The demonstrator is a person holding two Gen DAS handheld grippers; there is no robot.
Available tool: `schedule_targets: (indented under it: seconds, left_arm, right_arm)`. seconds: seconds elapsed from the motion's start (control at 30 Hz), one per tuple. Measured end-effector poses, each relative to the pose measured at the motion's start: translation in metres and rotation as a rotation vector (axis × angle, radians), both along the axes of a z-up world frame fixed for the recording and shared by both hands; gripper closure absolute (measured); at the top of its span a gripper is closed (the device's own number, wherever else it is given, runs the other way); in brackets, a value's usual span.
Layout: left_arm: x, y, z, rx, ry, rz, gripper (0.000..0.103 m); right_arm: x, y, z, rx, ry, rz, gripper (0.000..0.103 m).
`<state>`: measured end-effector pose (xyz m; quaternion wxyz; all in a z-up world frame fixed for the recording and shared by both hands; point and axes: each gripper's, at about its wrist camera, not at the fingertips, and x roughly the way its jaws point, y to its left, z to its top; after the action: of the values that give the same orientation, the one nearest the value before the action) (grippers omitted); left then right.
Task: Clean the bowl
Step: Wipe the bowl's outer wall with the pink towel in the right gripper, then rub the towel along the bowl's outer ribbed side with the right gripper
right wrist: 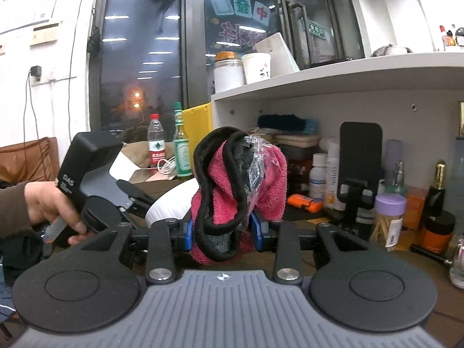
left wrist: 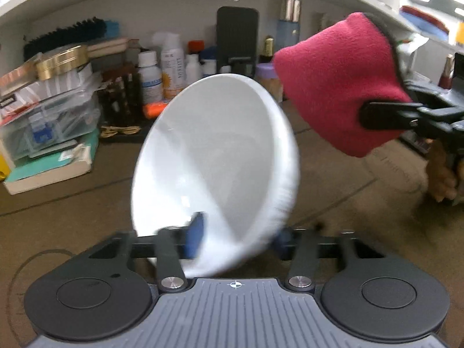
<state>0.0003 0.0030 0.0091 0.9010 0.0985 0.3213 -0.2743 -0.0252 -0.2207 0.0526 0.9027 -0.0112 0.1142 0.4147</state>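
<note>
A white bowl [left wrist: 214, 168] is held up off the table, tilted on its side with its inside facing the left wrist camera. My left gripper [left wrist: 237, 240] is shut on its lower rim, one blue pad inside the bowl and one outside. A red cloth [left wrist: 339, 84] with black trim hangs in the air at the bowl's upper right, apart from it. My right gripper [right wrist: 221, 232] is shut on that red cloth [right wrist: 246, 185]. In the right wrist view the bowl's white outside [right wrist: 168, 203] shows just left of the cloth, with a hand [right wrist: 49, 206] on the left gripper.
A brown table [left wrist: 72, 208] lies below. Under a white shelf [right wrist: 333, 72] at the back stand several bottles [left wrist: 149, 75], a black phone stand [right wrist: 359, 159], a stack of boxes and books [left wrist: 49, 121], a jar of toothpicks [right wrist: 388, 217] and an orange tube [right wrist: 304, 203].
</note>
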Motion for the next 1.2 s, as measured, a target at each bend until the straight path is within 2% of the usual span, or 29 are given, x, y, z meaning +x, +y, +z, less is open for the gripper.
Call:
schedule_targets:
  seconds: [0.1, 0.27, 0.33, 0.47, 0.57, 0.7, 0.73, 0.8, 0.87, 0.97, 1.03, 1.1, 1.13, 1.17, 1.2]
  left_arm:
    - [-0.004, -0.014, 0.012, 0.012, 0.009, -0.017, 0.085]
    - [-0.014, -0.031, 0.028, -0.038, 0.029, -0.104, 0.089]
    - [-0.016, -0.036, 0.029, -0.033, 0.023, -0.114, 0.089]
    - [-0.013, -0.031, 0.028, -0.030, 0.020, -0.113, 0.089]
    - [-0.007, -0.025, 0.026, -0.014, 0.018, -0.102, 0.082]
    - [0.003, -0.012, 0.017, 0.047, 0.008, -0.066, 0.054]
    - [0.003, -0.011, 0.016, 0.057, 0.012, -0.061, 0.051]
    - [0.002, -0.009, 0.014, 0.071, 0.018, -0.050, 0.049]
    - [0.001, -0.008, 0.012, 0.085, 0.025, -0.040, 0.050]
    - [0.000, -0.005, 0.010, 0.106, 0.036, -0.024, 0.052]
    - [-0.001, -0.003, 0.008, 0.120, 0.043, -0.014, 0.052]
    - [-0.002, -0.003, 0.007, 0.139, 0.048, -0.009, 0.049]
    - [-0.001, -0.004, 0.008, 0.155, 0.047, -0.013, 0.049]
    - [0.001, -0.006, 0.007, 0.173, 0.046, -0.016, 0.049]
    - [0.002, -0.008, 0.005, 0.187, 0.045, -0.019, 0.049]
  right_arm:
    - [0.003, 0.000, 0.000, -0.007, -0.006, -0.022, 0.066]
    - [0.004, -0.001, -0.004, -0.062, -0.006, -0.040, 0.066]
    - [0.003, 0.000, -0.007, -0.080, 0.002, -0.026, 0.066]
    - [-0.009, 0.003, -0.006, -0.097, -0.012, 0.080, 0.063]
    - [-0.015, 0.002, -0.003, -0.074, -0.008, 0.163, 0.063]
    - [-0.014, 0.006, -0.003, -0.070, 0.010, 0.144, 0.067]
    - [-0.012, 0.006, -0.003, -0.077, 0.022, 0.125, 0.067]
    - [0.003, 0.005, -0.011, -0.092, 0.108, 0.049, 0.068]
    - [0.025, 0.003, -0.019, -0.108, 0.241, -0.034, 0.069]
    - [0.043, -0.007, -0.026, -0.060, 0.367, -0.090, 0.068]
    - [0.054, -0.013, -0.029, -0.030, 0.441, -0.124, 0.060]
    - [0.059, -0.013, -0.030, -0.032, 0.470, -0.144, 0.034]
    - [0.061, -0.012, -0.030, -0.041, 0.473, -0.155, 0.027]
    - [0.061, -0.007, -0.028, -0.056, 0.458, -0.176, 0.014]
    - [0.061, -0.002, -0.026, -0.073, 0.441, -0.198, 0.011]
